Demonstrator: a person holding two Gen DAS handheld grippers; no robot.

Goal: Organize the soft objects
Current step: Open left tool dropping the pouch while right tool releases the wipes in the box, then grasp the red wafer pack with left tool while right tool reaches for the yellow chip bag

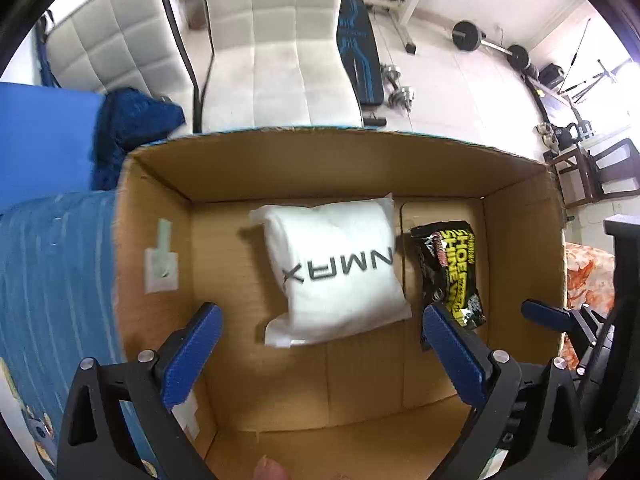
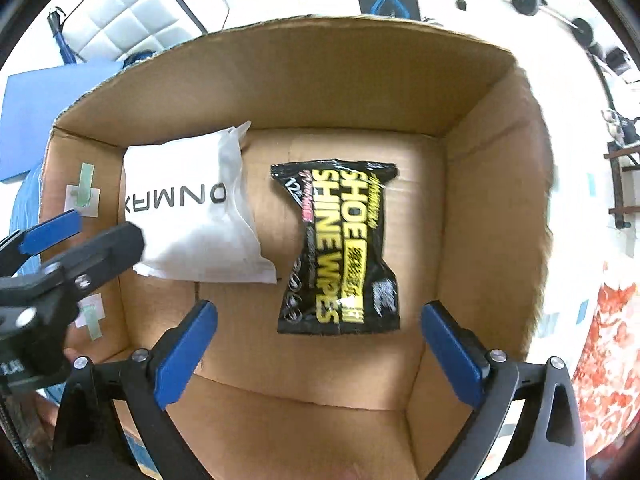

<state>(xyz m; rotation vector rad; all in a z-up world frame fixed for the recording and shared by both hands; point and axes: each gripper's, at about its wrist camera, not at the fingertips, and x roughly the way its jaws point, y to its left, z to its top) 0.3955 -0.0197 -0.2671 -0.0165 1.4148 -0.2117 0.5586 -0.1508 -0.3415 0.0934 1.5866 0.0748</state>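
Observation:
An open cardboard box [image 1: 320, 168] [image 2: 320, 80] holds two soft packs lying flat on its floor. A white pouch [image 1: 340, 264] [image 2: 188, 208] with dark lettering lies to the left. A black and yellow shoe shine wipes pack [image 1: 452, 268] [image 2: 340, 248] lies beside it on the right. My left gripper [image 1: 322, 312] hangs open above the white pouch, nothing between its blue pads. My right gripper [image 2: 320, 308] hangs open over the wipes pack, not touching it. The left gripper's fingers [image 2: 120, 240] also show at the left of the right wrist view.
Blue striped fabric [image 1: 52, 280] lies left of the box, with a blue fuzzy cloth [image 1: 132, 120] behind it. An orange-and-white patterned cloth [image 1: 588, 276] lies to the right. White padded chairs [image 1: 276, 52] and gym weights [image 1: 466, 34] stand beyond.

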